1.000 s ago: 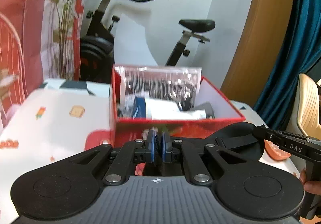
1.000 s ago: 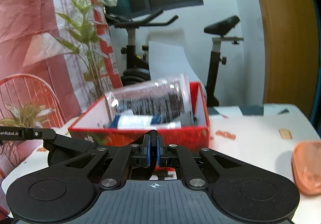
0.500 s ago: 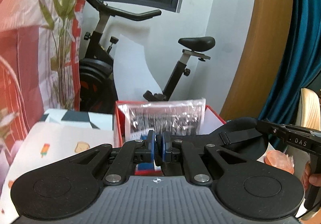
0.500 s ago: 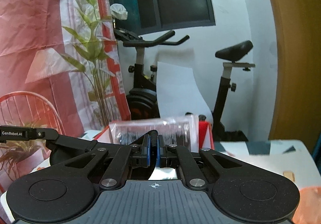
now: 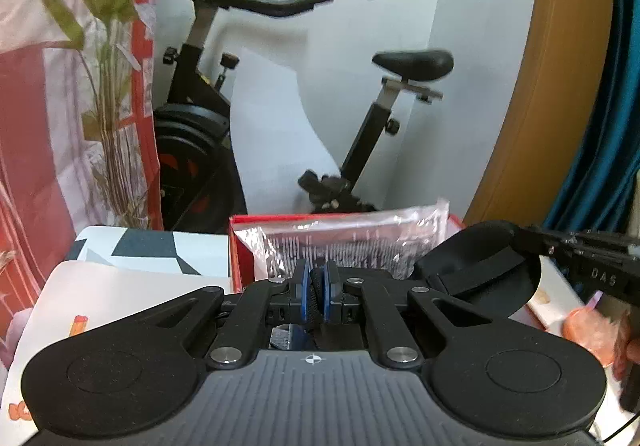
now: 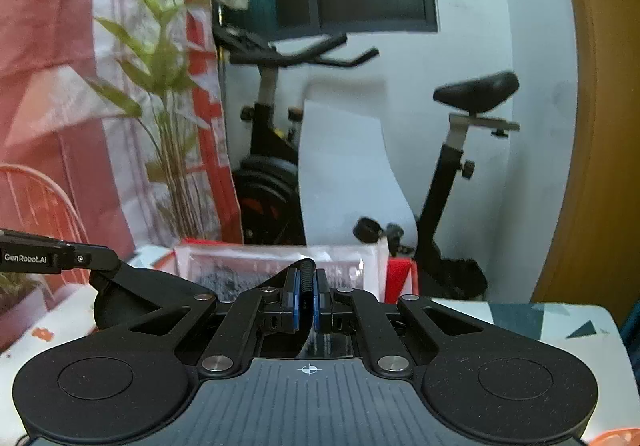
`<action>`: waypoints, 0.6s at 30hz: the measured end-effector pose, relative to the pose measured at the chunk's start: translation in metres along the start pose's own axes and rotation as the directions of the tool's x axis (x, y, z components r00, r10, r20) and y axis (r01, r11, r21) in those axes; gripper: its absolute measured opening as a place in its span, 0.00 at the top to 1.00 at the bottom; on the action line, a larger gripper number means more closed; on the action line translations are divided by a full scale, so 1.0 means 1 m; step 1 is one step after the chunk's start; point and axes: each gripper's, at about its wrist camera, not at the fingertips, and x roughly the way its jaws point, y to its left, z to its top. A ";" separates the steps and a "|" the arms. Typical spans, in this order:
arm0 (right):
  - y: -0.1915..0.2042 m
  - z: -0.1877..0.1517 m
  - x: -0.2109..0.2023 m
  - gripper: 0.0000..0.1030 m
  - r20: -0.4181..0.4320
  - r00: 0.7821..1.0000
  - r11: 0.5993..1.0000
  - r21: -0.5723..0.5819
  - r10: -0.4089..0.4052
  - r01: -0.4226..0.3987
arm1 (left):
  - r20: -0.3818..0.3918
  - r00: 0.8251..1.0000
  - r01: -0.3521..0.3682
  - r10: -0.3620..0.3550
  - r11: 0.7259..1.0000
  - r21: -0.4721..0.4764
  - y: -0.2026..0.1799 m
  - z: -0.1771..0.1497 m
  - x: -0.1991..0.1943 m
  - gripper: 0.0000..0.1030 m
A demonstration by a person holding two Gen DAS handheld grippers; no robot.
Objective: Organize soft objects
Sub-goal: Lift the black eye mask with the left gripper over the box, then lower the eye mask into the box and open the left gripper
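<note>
The left gripper (image 5: pixel 316 296) is clenched: its blue pads (image 5: pixel 305 296) press on a thin black strip that runs between them, and what that strip belongs to cannot be told from this view. The right gripper (image 6: pixel 306 296) is likewise clenched, with a black ribbed edge caught between its blue pads (image 6: pixel 295 300); that edge seems to join a black rounded cloth piece (image 6: pixel 168 294) spreading to the left of the fingers, though its full shape is hidden by the tool's body.

Beyond both tools, on the far side of a table (image 5: pixel 120 286) covered with a white printed cloth, stands a red box (image 5: pixel 242 246). A clear plastic packet (image 5: pixel 360 238) with dark printing stands upright in the box and rises above its rim; from the right wrist the same packet (image 6: pixel 260 264) fills most of the box's width, with the red wall (image 6: pixel 400 278) showing at its right end.

From the left wrist, the other tool's black body reaches in from the right, and a soft orange thing (image 5: pixel 588 330) lies on the table just below it, near the right edge, blurred. A hand (image 5: pixel 628 354) shows partly there.

Behind the table stands an exercise bike (image 5: pixel 360 150) against a white wall, with a green plant (image 6: pixel 160 94) and a red and white curtain (image 5: pixel 36 150) on the left.
</note>
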 end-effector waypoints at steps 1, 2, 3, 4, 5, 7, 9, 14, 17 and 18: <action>-0.001 -0.002 0.007 0.94 -0.015 1.000 1.000 -0.002 -0.004 0.004 | -0.019 1.000 0.000 0.000 1.000 0.010 -0.001 -0.002 0.008 0.92; -0.002 -0.004 0.013 0.94 -0.029 1.000 1.000 -0.003 -0.008 0.008 | -0.039 0.999 -0.002 0.003 1.000 0.017 -0.002 -0.003 0.015 0.92; -0.003 -0.007 0.018 0.94 -0.042 0.999 1.000 -0.003 -0.011 0.011 | -0.058 0.998 -0.001 0.002 1.000 0.024 -0.003 -0.006 0.022 0.92; -0.003 -0.011 0.023 0.94 -0.057 0.998 1.000 -0.001 -0.012 0.012 | -0.077 0.997 0.001 0.001 1.000 0.031 -0.004 -0.008 0.028 0.92; -0.004 -0.014 0.028 0.94 -0.074 0.997 1.000 0.001 -0.011 0.012 | -0.093 0.996 0.002 0.001 0.999 0.034 -0.005 -0.010 0.033 0.92; -0.006 -0.023 0.039 0.94 -0.110 0.994 1.000 0.007 -0.008 0.009 | -0.126 0.992 0.011 -0.007 0.999 0.035 -0.005 -0.015 0.042 0.92; -0.005 -0.031 0.047 0.94 -0.143 0.990 1.000 0.009 -0.005 0.006 | -0.151 0.988 0.018 -0.013 0.999 0.033 -0.004 -0.019 0.050 0.92; -0.005 -0.047 0.062 0.94 -0.202 0.979 1.000 0.020 0.003 0.001 | -0.199 0.980 0.022 -0.014 0.999 0.038 -0.004 -0.026 0.061 0.92; -0.007 -0.053 0.067 0.94 -0.222 0.975 0.999 0.035 0.008 0.000 | -0.215 0.976 0.020 -0.011 0.999 0.040 -0.003 -0.029 0.066 0.92; -0.007 -0.054 0.068 0.94 -0.227 0.974 0.999 0.038 0.010 -0.001 | -0.219 0.976 0.019 -0.010 0.999 0.040 -0.003 -0.030 0.067 0.92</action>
